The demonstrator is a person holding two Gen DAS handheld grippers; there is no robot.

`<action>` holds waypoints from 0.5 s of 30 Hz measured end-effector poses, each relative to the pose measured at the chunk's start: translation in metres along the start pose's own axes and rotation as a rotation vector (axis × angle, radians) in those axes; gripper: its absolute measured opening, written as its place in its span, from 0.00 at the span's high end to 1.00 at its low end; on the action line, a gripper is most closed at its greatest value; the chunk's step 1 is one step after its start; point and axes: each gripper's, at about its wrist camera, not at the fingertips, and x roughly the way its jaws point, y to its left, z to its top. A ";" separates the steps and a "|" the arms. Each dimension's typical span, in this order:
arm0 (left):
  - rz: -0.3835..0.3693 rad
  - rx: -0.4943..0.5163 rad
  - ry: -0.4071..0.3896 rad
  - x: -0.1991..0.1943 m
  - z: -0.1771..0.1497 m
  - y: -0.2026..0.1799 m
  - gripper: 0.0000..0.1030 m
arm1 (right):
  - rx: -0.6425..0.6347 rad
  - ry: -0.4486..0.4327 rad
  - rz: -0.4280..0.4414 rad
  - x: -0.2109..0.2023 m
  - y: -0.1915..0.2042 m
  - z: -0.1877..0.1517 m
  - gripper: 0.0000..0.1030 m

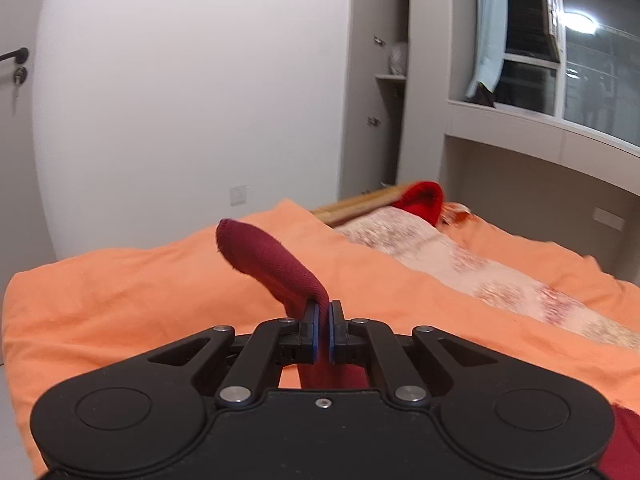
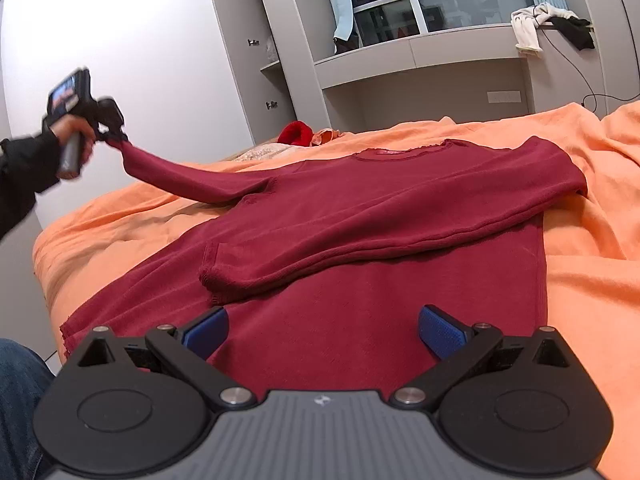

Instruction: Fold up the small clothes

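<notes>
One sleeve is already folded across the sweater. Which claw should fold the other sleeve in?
Left. The left claw is shut on the sleeve, lifted off the orange blanket. The right claw is open over the sweater hem, holding nothing.

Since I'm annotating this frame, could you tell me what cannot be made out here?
- Left wrist view: most of the maroon sweater is hidden under the left gripper.
- Right wrist view: the left gripper's clamp on the sleeve is motion-blurred.
- Right wrist view: the red item is too small to identify.
</notes>
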 end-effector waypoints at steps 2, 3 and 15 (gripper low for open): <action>0.010 0.031 0.001 -0.010 0.007 -0.005 0.96 | -0.004 0.000 0.001 0.000 -0.001 0.000 0.00; 0.026 0.047 -0.003 -0.012 0.008 -0.006 0.96 | -0.005 0.000 0.001 0.000 -0.001 0.000 0.00; 0.067 -0.055 0.150 0.062 -0.027 0.051 0.57 | -0.019 0.005 0.015 0.000 -0.005 0.000 0.00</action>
